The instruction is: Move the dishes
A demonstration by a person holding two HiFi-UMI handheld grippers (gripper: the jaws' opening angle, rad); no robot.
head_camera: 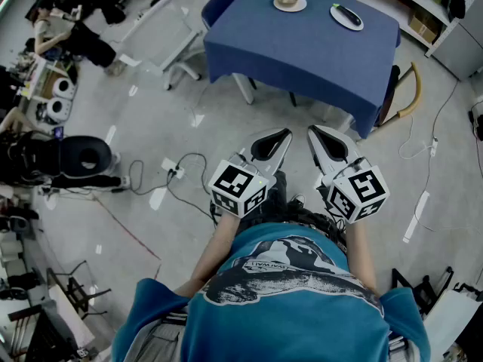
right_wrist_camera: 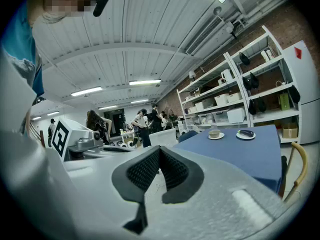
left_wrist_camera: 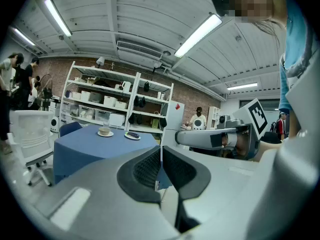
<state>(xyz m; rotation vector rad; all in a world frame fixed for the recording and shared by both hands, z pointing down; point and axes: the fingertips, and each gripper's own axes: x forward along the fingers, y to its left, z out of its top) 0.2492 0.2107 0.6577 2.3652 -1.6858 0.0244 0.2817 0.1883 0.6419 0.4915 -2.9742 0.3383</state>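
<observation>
Hovering | left hand-held gripper [head_camera: 280, 136] closed | right hand-held gripper [head_camera: 315, 133] closed | dishes [head_camera: 290, 3] on table [head_camera: 302, 47], well ahead

Blue-clothed table [head_camera: 302, 51], white chair [head_camera: 167, 40] just left of it, power strip [head_camera: 172, 170] on floor (cable attached), shelving [left_wrist_camera: 117, 104] behind.

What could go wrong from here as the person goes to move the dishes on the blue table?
1. Cables cross the floor before the table: a trip risk.
2. The dark item lies loose on its plate and may slide off if tilted.
</observation>
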